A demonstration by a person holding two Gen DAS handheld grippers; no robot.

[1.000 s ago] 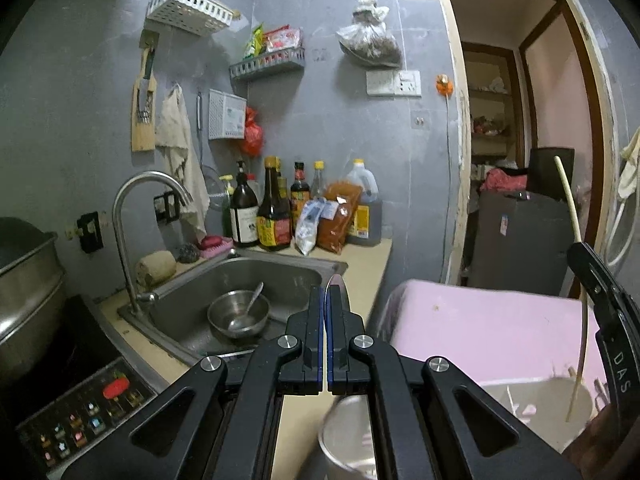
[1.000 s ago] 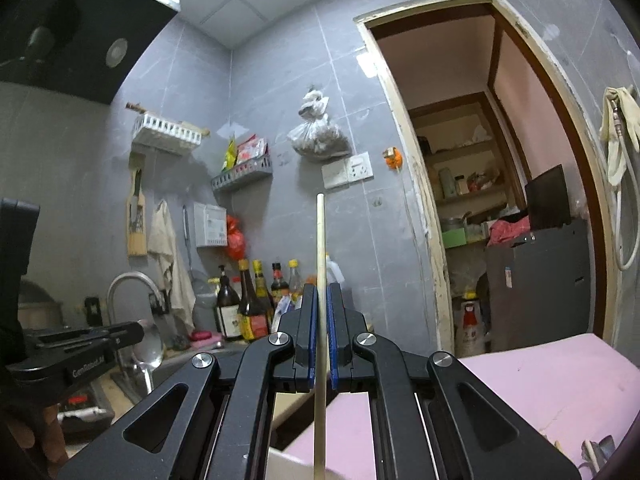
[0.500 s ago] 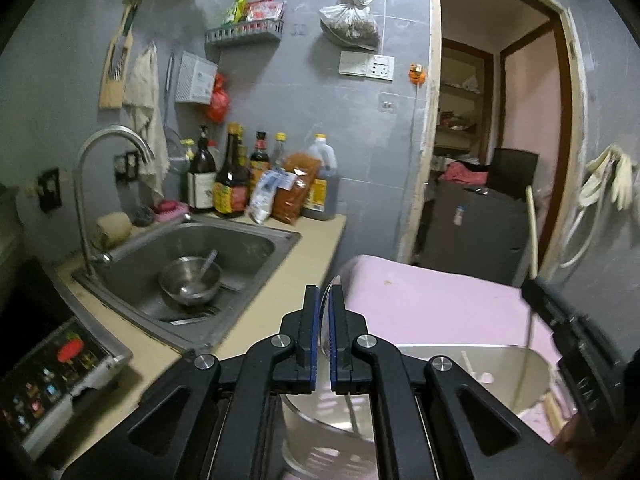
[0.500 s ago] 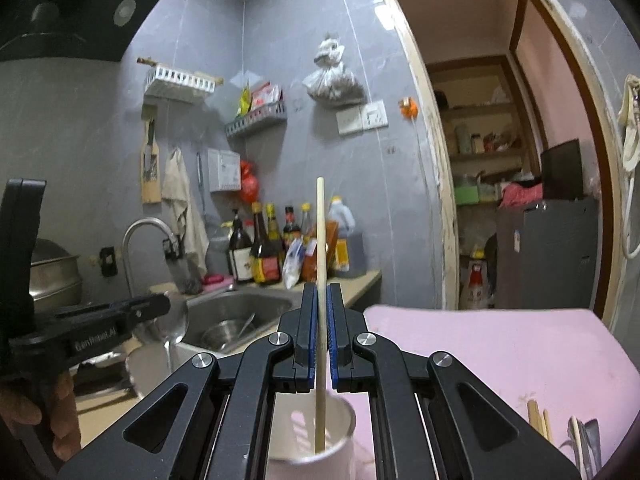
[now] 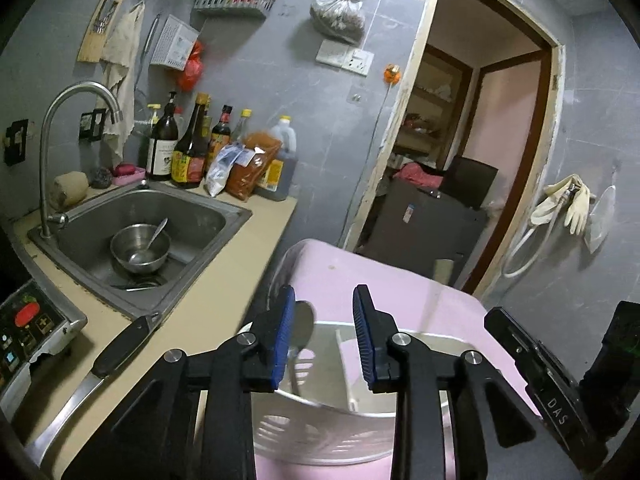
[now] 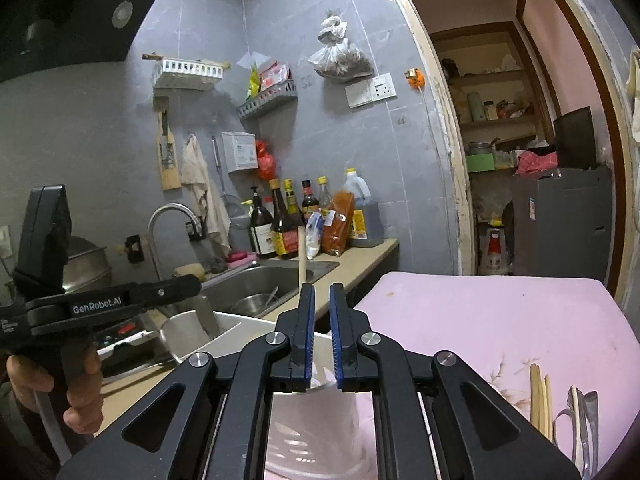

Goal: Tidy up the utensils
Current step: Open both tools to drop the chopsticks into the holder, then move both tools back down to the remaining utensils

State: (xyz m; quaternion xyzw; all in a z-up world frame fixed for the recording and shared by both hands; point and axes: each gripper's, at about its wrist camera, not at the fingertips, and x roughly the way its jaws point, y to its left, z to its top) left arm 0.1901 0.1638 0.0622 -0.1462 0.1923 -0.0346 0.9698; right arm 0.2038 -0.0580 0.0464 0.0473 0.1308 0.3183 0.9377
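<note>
Nearest us, the left gripper (image 5: 324, 300) had gone from shut on the spoon (image 5: 302, 320) to jaws opening with a clear gap. The spoon now stood loose in the white holder (image 5: 304, 436), its bowl just beside one pad, so we judged it delivered. The right gripper (image 6: 322, 292) was opening too, its gap narrow. Its one chopstick (image 6: 303, 252) had sunk lower into the same holder and stood against one pad, no longer pinched. That made two pieces filed in one holder, which sat at the near edge of the pink table (image 5: 380, 280). At that table's right edge three pale chopsticks (image 6: 540, 400) waited with some metal pieces (image 6: 591, 432) that we could not sort. On the counter's near edge lay one knife (image 5: 120, 352). Farther off, one bowl (image 5: 140, 246) in the sink (image 5: 240, 224) held one more spoon.
</note>
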